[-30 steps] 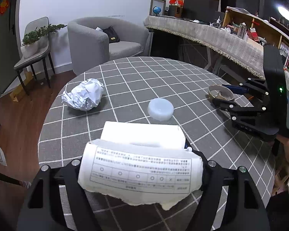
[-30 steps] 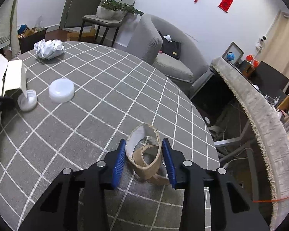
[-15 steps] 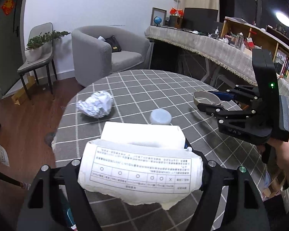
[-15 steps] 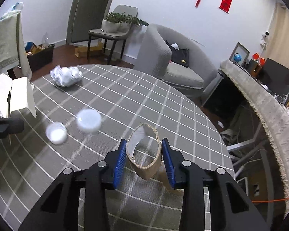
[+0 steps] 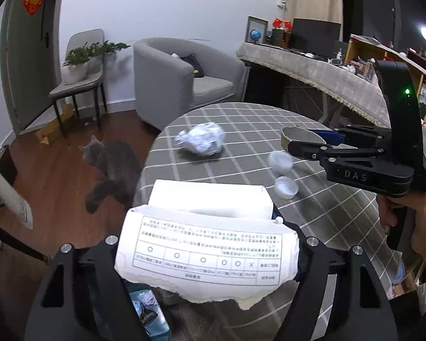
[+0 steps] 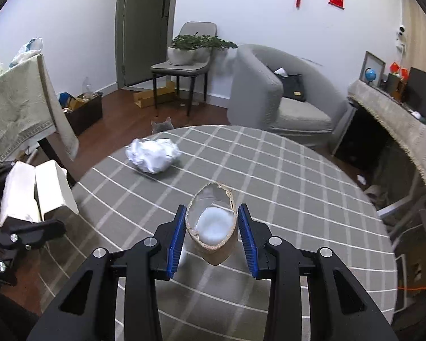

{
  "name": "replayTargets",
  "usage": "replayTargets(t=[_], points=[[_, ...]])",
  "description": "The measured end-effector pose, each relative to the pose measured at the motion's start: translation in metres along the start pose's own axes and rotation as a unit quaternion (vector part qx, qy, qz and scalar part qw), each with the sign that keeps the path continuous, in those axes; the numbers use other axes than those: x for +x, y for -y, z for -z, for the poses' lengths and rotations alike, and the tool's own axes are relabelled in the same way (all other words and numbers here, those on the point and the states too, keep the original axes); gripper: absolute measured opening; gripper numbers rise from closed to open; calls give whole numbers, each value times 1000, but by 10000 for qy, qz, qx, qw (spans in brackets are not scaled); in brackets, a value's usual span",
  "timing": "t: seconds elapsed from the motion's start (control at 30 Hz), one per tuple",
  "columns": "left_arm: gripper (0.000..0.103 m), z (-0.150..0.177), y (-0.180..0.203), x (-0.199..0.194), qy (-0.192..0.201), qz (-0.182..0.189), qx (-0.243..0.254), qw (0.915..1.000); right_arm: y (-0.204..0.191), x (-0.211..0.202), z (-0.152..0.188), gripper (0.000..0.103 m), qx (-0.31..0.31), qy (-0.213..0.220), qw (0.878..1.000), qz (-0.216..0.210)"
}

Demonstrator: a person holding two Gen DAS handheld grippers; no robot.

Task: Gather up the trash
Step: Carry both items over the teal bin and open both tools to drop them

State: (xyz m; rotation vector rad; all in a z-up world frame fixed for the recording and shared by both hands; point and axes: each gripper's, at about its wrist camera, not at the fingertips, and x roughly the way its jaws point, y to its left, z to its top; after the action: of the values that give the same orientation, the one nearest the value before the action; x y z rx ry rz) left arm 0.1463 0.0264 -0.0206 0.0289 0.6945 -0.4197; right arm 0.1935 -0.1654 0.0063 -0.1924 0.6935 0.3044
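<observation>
My left gripper (image 5: pixel 207 244) is shut on a white paper box with a printed sheet (image 5: pixel 207 258), held above the near left edge of the round table (image 5: pixel 255 119); box and gripper show in the right wrist view (image 6: pixel 33 196). My right gripper (image 6: pixel 211 233) is shut on a squashed cardboard ring (image 6: pixel 213 238), held above the table; it shows in the left wrist view (image 5: pixel 298 139). A crumpled foil ball (image 5: pixel 201 142) (image 6: pixel 153 156) lies on the table. Two small white plastic lids (image 5: pixel 281 160) (image 5: pixel 286 187) lie to its right.
A grey cat (image 5: pixel 110 164) stands on the wood floor left of the table. A bin with a bag and trash (image 5: pixel 147 312) shows below the left gripper. A grey armchair (image 5: pixel 181 79), a chair with a plant (image 5: pixel 79 76) and a long covered counter (image 5: pixel 312 71) stand behind.
Both grippers have risen and drawn back toward the table's near left edge with their loads. The cat and the floor came into view.
</observation>
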Motion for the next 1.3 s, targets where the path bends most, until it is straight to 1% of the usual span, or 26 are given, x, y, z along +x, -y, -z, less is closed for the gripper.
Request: replayTargets(t=[0.37, 0.67, 0.77, 0.87, 1.03, 1.2, 1.3], points=[[78, 17, -40, -13, -70, -357, -230, 9991, -52, 17, -17, 37, -36, -13, 9985, -548], [78, 47, -83, -15, -382, -687, -503, 9956, -99, 28, -28, 37, -177, -28, 9956, -920], [78, 60, -98, -14, -565, -832, -581, 9932, -115, 30, -33, 37, -232, -12, 9943, -1043], [78, 78, -113, -6, -857, -1038, -595, 9891, -129, 33, -38, 37, -209, -4, 9924, -1216], [78, 106, -137, 3, -1270, -1206, -684, 9822, -160, 41, -44, 37, -300, -34, 9888, -1459], [78, 133, -161, 11, -1708, -1270, -879, 9731, -189, 46, -47, 37, -466, -110, 9855, -1628], [78, 146, -173, 15, -1957, -1235, -1020, 9675, -204, 50, -47, 37, -507, -160, 9833, -1739]])
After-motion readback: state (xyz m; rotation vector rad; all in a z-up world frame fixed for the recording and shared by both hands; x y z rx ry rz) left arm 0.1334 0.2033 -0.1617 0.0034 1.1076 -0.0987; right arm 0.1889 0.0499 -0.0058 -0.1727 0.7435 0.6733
